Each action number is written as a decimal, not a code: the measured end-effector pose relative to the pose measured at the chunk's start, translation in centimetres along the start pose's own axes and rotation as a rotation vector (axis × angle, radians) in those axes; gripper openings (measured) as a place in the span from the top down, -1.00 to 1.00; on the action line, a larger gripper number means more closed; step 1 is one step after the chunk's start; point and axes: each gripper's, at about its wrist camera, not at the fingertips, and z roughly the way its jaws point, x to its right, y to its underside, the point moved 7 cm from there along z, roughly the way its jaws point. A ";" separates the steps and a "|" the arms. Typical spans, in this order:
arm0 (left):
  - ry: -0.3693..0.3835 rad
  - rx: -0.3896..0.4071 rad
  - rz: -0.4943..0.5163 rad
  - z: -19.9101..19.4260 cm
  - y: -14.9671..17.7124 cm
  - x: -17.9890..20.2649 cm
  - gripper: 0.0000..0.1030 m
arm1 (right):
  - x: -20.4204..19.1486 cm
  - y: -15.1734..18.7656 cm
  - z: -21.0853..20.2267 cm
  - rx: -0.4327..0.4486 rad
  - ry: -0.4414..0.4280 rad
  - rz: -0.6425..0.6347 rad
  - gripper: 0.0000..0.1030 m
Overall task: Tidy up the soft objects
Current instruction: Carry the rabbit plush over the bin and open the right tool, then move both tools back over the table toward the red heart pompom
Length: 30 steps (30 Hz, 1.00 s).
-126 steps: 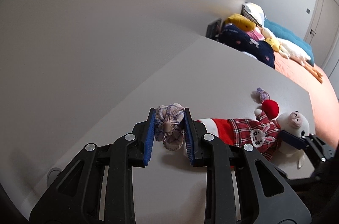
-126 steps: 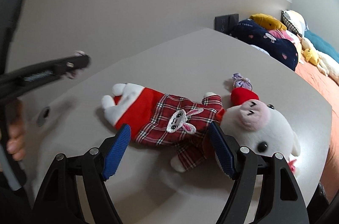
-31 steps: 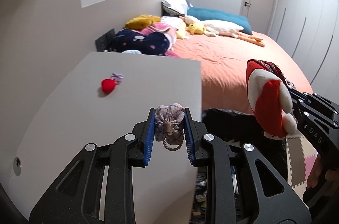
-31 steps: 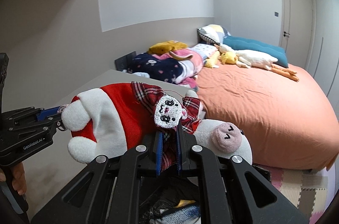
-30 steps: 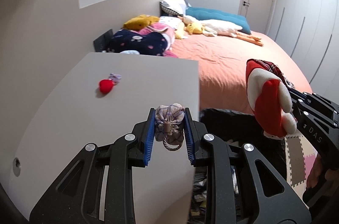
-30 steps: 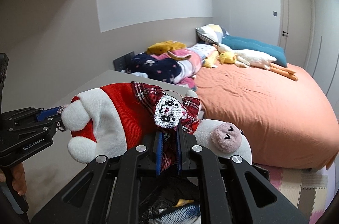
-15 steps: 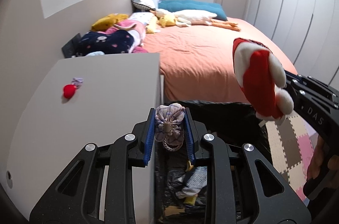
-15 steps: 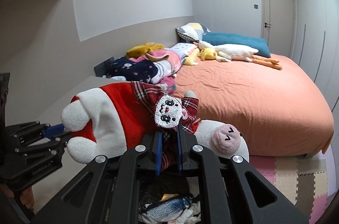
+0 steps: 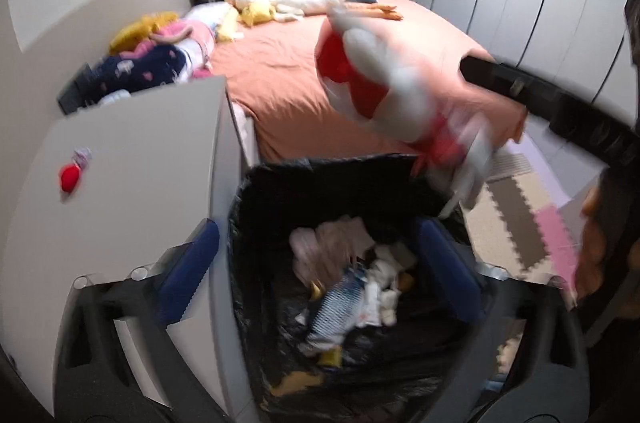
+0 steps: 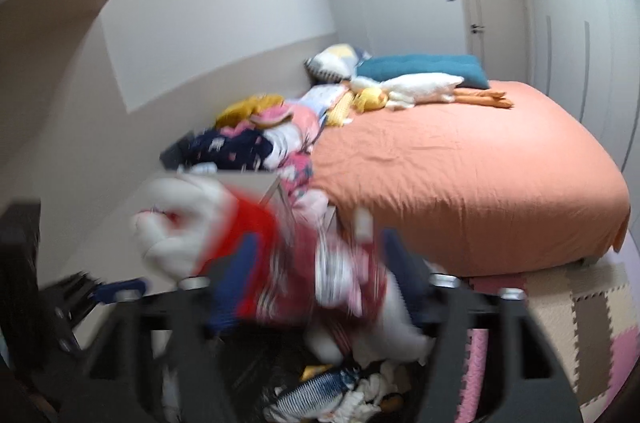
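Left gripper [image 9: 316, 259] jaws opening, spread wide over the black-lined bin [image 9: 280, 183], nothing between the blue pads; pale lilac pouch [image 9: 320, 247], blurred, is below in the bin among other soft items, probably loose, hard to tell with the blur. Striped fish toy [image 9: 340, 307] lies in the bin too, beside white cloth bits.

Right gripper [image 10: 320, 271] jaws opening, plush toy [image 10: 280, 263] in red and plaid clothes between the pads and smeared by motion; pads look apart from it, not pressing. In the left wrist view the same plush toy [image 9: 372, 91] hangs above the far rim of the bin, right gripper's black body [image 9: 560, 103] reaching in from the right, person's hand [image 9: 600, 247] at right edge.

White surface [image 9: 140, 183] left of the bin, touching or just beside it. On it a small red ball with lilac bow [image 9: 72, 173], well apart from the bin.

Bed with orange cover [image 10: 460, 175] behind, pile of soft toys and clothes [image 10: 256, 135] at its near-left corner, teal pillow [image 10: 424, 67] and white goose plush [image 10: 416, 85] at the head. Foam mat floor [image 10: 580, 323] on the right.
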 end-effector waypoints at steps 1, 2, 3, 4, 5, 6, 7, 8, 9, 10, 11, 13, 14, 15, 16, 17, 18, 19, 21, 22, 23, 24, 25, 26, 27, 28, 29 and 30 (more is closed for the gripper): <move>-0.010 0.002 0.025 0.0 0.1 0.3 -0.87 | 0.1 -0.1 -0.2 0.007 0.002 0.005 -0.42; -0.015 -0.002 0.037 0.1 0.2 0.4 -0.87 | 0.2 -0.2 -0.3 0.013 0.004 0.010 -0.42; -0.018 -0.004 0.038 0.2 0.3 0.4 -0.87 | 0.4 -0.3 -0.4 0.020 0.006 0.017 -0.43; -0.021 -0.007 0.036 0.3 0.3 0.3 -0.87 | 0.5 -0.4 -0.6 0.023 0.007 0.021 -0.43; -0.025 -0.008 0.034 0.3 0.3 0.3 -0.87 | 0.6 -0.4 -0.6 0.024 0.008 0.023 -0.44; -0.031 -0.007 0.029 0.3 0.3 0.1 -0.87 | 0.7 -0.3 -0.5 0.022 0.011 0.027 -0.46; -0.033 -0.005 0.023 0.3 0.3 0.0 -0.87 | 0.8 -0.3 -0.4 0.020 0.011 0.028 -0.47; -0.034 -0.004 0.017 0.2 0.4 -0.1 -0.87 | 0.8 -0.3 -0.3 0.016 0.011 0.029 -0.47; -0.037 -0.003 0.011 0.2 0.4 -0.4 -0.87 | 0.9 -0.2 -0.2 0.012 0.011 0.029 -0.48; -0.040 -0.004 0.006 0.4 0.2 -0.7 -0.87 | 1.0 0.0 -0.2 0.008 0.011 0.031 -0.48; -0.046 -0.005 0.001 0.4 0.3 -1.0 -0.87 | 1.0 0.0 0.0 0.004 0.010 0.033 -0.48; -0.049 -0.007 -0.007 0.5 0.5 -1.3 -0.87 | 0.8 0.1 0.2 -0.004 0.007 0.032 -0.48; -0.050 -0.009 -0.011 0.6 0.5 -1.6 -0.87 | 0.6 0.2 0.4 -0.007 0.007 0.029 -0.48; -0.053 -0.011 -0.015 0.7 0.6 -1.8 -0.87 | 0.4 0.2 0.5 -0.011 0.006 0.025 -0.48; -0.054 -0.013 -0.019 0.8 0.7 -2.0 -0.87 | 0.2 0.3 0.7 -0.015 0.004 0.021 -0.48; -0.055 -0.015 -0.024 0.9 0.8 -2.2 -0.87 | 0.0 0.4 0.9 -0.018 0.003 0.017 -0.48; -0.055 -0.017 -0.030 1.0 0.9 -2.5 -0.87 | -0.3 0.4 1.2 -0.022 0.002 0.014 -0.48; -0.055 -0.018 -0.034 1.1 1.0 -2.8 -0.87 | -0.6 0.4 1.5 -0.027 0.002 0.010 -0.48; -0.054 -0.019 -0.044 1.2 1.2 -3.3 -0.87 | -1.1 0.4 2.1 -0.037 0.000 0.003 -0.48; -0.054 -0.020 -0.048 1.2 1.3 -3.6 -0.87 | -1.3 0.4 2.5 -0.042 0.000 0.000 -0.48; -0.055 -0.021 -0.052 1.3 1.4 -3.9 -0.87 | -1.6 0.5 2.7 -0.046 -0.001 -0.003 -0.48; -0.058 -0.022 -0.057 1.3 1.5 -4.2 -0.87 | -1.9 0.5 3.1 -0.051 -0.003 -0.005 -0.48; -0.060 -0.021 -0.063 1.4 1.6 -4.6 -0.87 | -2.2 0.6 3.3 -0.054 -0.005 -0.007 -0.48; -0.062 -0.021 -0.068 1.4 1.6 -5.0 -0.87 | -2.5 0.6 3.5 -0.057 -0.007 -0.010 -0.48; -0.065 -0.023 -0.075 1.4 1.7 -5.5 -0.87 | -2.9 0.7 3.9 -0.062 -0.010 -0.015 -0.48; -0.070 -0.023 -0.086 1.5 1.8 -6.1 -0.87 | -3.2 0.7 4.1 -0.065 -0.013 -0.017 -0.48; -0.074 -0.023 -0.091 1.5 1.9 -6.4 -0.87 | -3.6 0.8 4.5 -0.070 -0.017 -0.021 -0.48; -0.079 -0.024 -0.102 1.5 2.1 -7.1 -0.87 | -4.0 0.9 4.9 -0.075 -0.020 -0.025 -0.48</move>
